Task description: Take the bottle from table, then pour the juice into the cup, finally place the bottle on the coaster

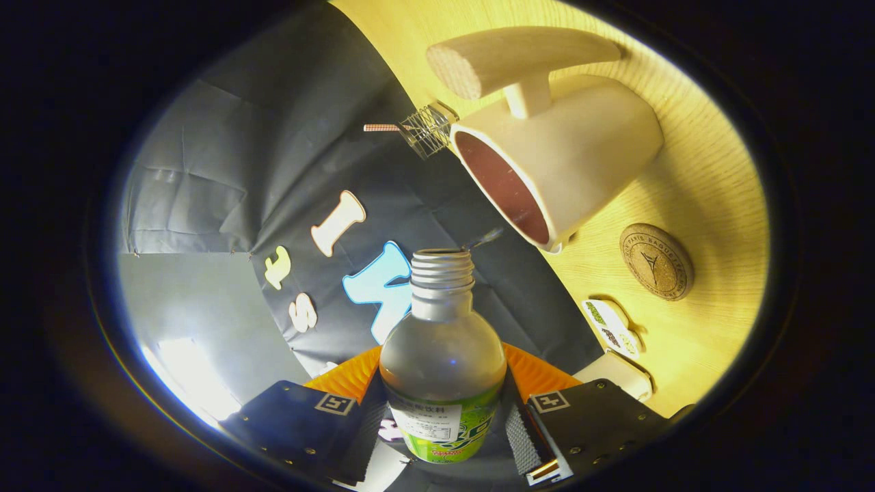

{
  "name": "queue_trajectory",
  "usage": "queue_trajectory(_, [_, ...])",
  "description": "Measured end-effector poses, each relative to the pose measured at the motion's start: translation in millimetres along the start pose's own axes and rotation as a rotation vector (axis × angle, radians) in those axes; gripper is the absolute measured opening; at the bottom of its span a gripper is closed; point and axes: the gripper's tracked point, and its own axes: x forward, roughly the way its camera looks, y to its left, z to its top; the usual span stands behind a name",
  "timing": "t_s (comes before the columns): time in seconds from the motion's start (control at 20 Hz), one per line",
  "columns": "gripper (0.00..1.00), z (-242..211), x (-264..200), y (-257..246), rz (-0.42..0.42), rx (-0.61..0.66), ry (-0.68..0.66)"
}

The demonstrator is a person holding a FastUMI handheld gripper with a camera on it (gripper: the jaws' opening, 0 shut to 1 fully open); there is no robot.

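Hand-held gripper: closed on the bottle, one finger pressed to each flank of its labelled lower body; the grip sat low on the bottle.
Bottle: clear plastic, uncapped, threaded neck pointing toward 12 o'clock from the fingers; held between them, lifted off the desk.
Contents: very little juice could be made out through the clear shoulder; the level could not be told with certainty.
Handling (judged): light, thin-walled and likely to dent under a hard squeeze; smooth label likely slippery. The widest labelled band, where the fingers already sat, looked the soundest hold; the neck appeared too narrow and too near the mouth.
Cup: pale mug with dark inside and a wooden handle, at 1 o'clock from the bottle mouth, well beyond it; rim turned toward the bottle in this rolled view.
Coaster: round cork disc on the desk, at 3 o'clock from the bottle neck, apart from the cup.
Desk: light wood grain, seen steeply slanted.
Pose (judged): the gripper was rolled well over to one side, so the desk stood nearly on edge; this suited a pouring tilt, the mouth aimed short of the cup rim.
Other items: small wire spring piece behind the cup; patterned tags at 4 o'clock.
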Motion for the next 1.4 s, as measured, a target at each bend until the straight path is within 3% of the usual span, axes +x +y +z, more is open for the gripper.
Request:
queue_trajectory(1.05, [0.78,15,-6,-15,-0.041,-0.096,-0.015])
queue_trajectory(1.4, [0.78,17,-9,-22,-0.072,-0.234,-0.014])
